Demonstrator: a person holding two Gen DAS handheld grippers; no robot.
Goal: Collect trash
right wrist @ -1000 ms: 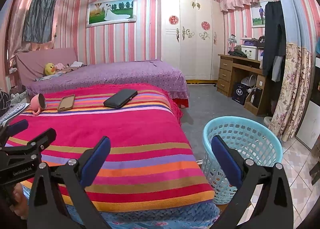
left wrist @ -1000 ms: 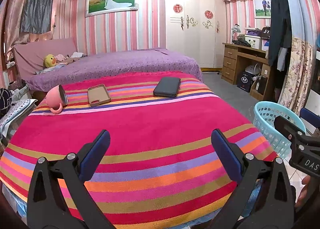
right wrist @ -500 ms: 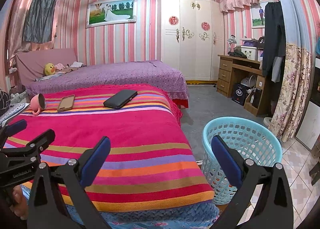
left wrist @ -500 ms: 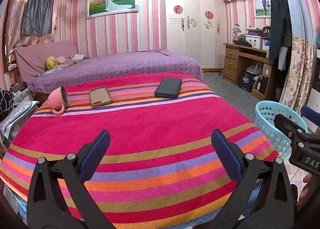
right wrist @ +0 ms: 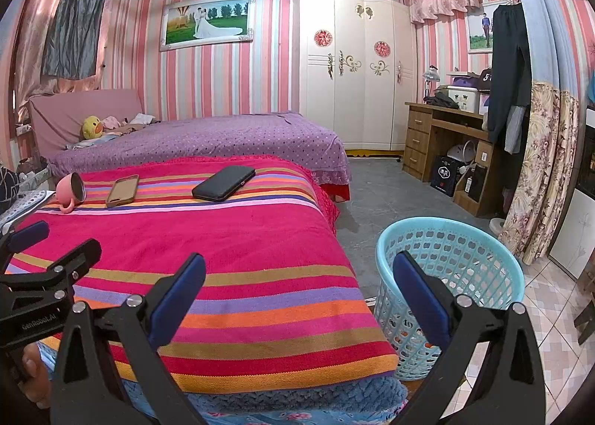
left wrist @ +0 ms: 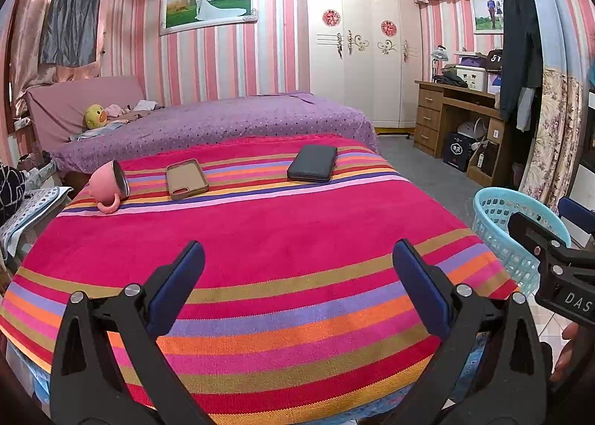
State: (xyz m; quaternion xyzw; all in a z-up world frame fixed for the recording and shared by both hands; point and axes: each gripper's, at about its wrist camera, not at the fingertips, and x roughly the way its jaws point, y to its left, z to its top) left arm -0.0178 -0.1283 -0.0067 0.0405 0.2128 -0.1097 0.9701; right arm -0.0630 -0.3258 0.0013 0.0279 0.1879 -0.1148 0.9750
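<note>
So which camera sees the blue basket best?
The right wrist view. There the light blue laundry basket shows its whole rim, its lattice wall and part of its inside, beside the striped blanket. The left wrist view catches only part of it at the right edge, cut off by the other hand-held gripper.

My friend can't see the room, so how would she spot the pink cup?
Look at the striped blanket on the near bed. Three things lie along its far stripes; the pink cup is leftmost, beside a tan phone case. It alone is round, tipped on its side, handle down.
</note>
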